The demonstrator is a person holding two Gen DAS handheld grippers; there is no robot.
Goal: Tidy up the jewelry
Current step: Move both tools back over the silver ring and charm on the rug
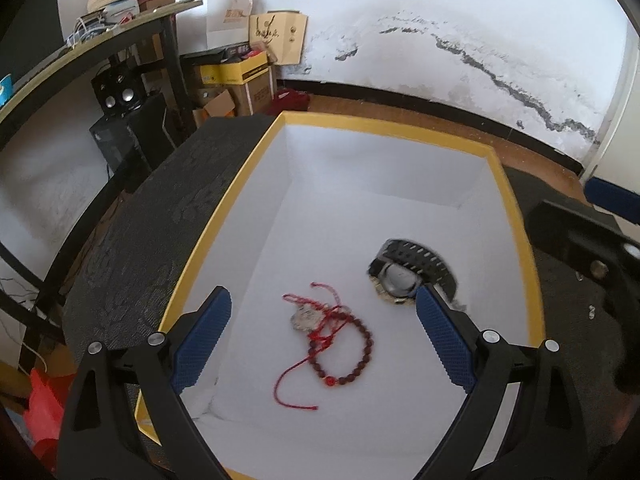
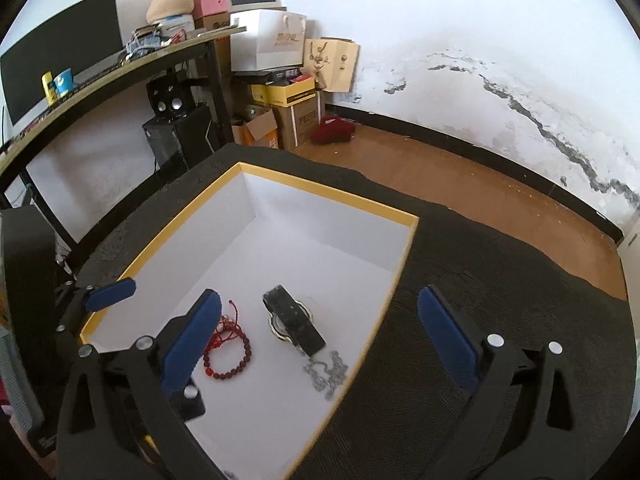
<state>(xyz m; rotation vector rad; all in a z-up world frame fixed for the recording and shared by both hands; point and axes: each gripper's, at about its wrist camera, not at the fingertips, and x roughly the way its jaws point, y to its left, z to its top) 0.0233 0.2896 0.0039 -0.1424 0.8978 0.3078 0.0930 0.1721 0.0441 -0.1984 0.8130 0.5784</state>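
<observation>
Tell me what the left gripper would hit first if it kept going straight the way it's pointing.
Probably the beaded bracelet tangled with the red cord on the box floor, lying between the open left gripper fingers; depth is uncertain.

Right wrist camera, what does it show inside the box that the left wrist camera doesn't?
Only the right wrist view shows a silver chain heaped by the box's right wall, just past the watch strap. Only the left wrist view shows the silver pendant tangled in the red cord. Both show the yellow-rimmed box, the black watch, the bead bracelet, and open, empty grippers.
</observation>
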